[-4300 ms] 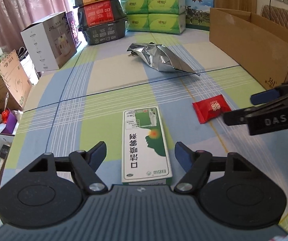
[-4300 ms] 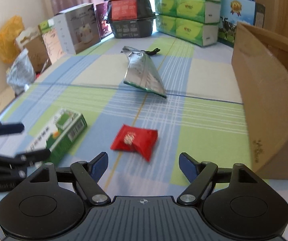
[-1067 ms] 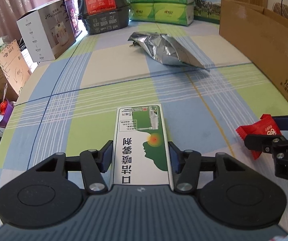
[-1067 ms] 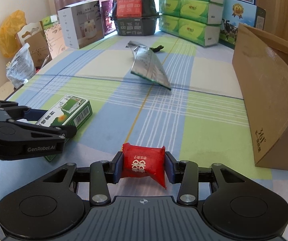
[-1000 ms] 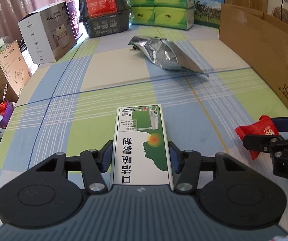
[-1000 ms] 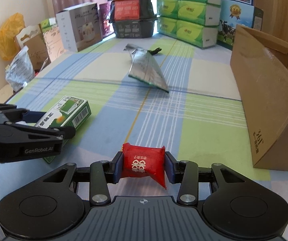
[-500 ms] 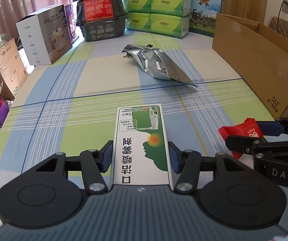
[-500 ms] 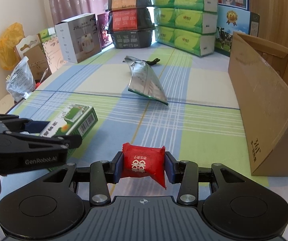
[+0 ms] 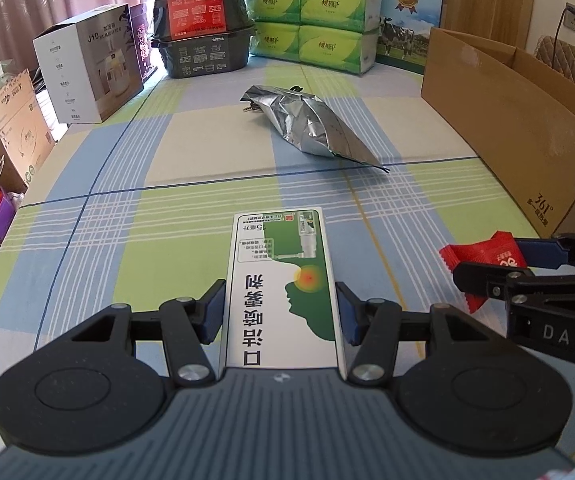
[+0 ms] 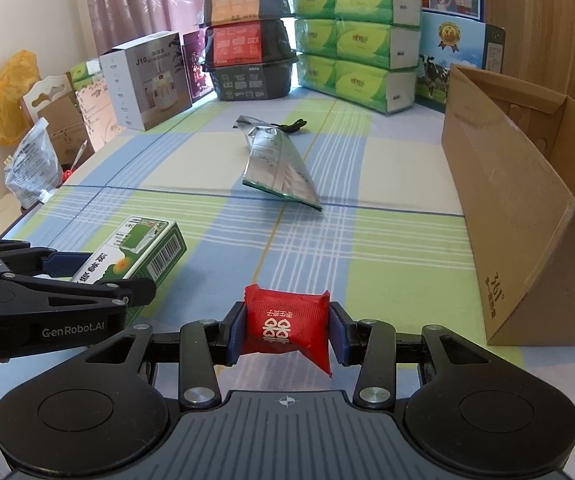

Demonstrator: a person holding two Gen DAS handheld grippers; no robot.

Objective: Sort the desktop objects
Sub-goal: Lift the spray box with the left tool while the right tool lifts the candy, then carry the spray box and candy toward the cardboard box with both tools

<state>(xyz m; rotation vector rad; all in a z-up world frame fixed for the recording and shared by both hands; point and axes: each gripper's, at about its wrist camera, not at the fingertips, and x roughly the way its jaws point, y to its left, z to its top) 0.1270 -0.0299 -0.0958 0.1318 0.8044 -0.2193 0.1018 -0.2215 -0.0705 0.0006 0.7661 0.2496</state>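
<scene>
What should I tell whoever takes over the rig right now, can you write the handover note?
Left gripper: shut on the green box, held above the cloth.
Right gripper: shut on the red packet, also lifted.
Carton: open, standing on the right side of the table, nothing visible inside from these views.
Silver bag: lying mid-table, untouched, with a small dark item just behind it.
Done: both grasps.
Left: place box and packet, probably into the carton, then deal with the bag and the dark item.
</scene>
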